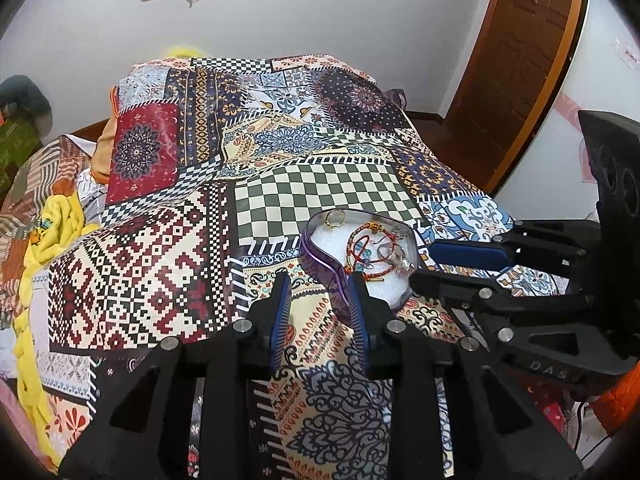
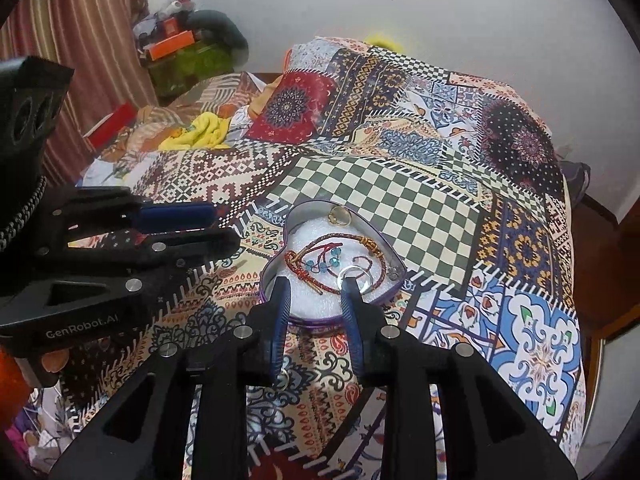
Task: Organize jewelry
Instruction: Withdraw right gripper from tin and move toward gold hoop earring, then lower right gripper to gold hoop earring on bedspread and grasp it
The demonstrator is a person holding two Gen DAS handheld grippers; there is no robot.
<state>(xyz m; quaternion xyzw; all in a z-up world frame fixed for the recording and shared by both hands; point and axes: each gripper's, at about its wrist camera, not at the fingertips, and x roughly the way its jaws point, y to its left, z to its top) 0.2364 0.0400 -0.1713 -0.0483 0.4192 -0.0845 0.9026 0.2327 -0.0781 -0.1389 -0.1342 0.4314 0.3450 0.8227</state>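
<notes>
A heart-shaped purple tin [image 2: 394,280] with white foam lining sits on the patterned bedspread; it also shows in the left wrist view [image 1: 320,258]. Inside lie a gold ring [image 2: 340,215], a red and gold braided bracelet [image 2: 320,264] with blue beads, and a silver ring [image 2: 355,276]. My right gripper [image 2: 316,286] is open over the tin's near part, its right fingertip touching the silver ring. My left gripper [image 1: 320,280] is open and empty at the tin's near left rim. The gold ring [image 1: 335,218] and the bracelet [image 1: 368,248] show in the left wrist view too.
A small ring [image 2: 282,380] lies on the bedspread [image 2: 400,200] under my right gripper. Yellow cloth [image 1: 48,240] and piled clothes lie at the bed's left side. A wooden door [image 1: 516,60] stands at the right.
</notes>
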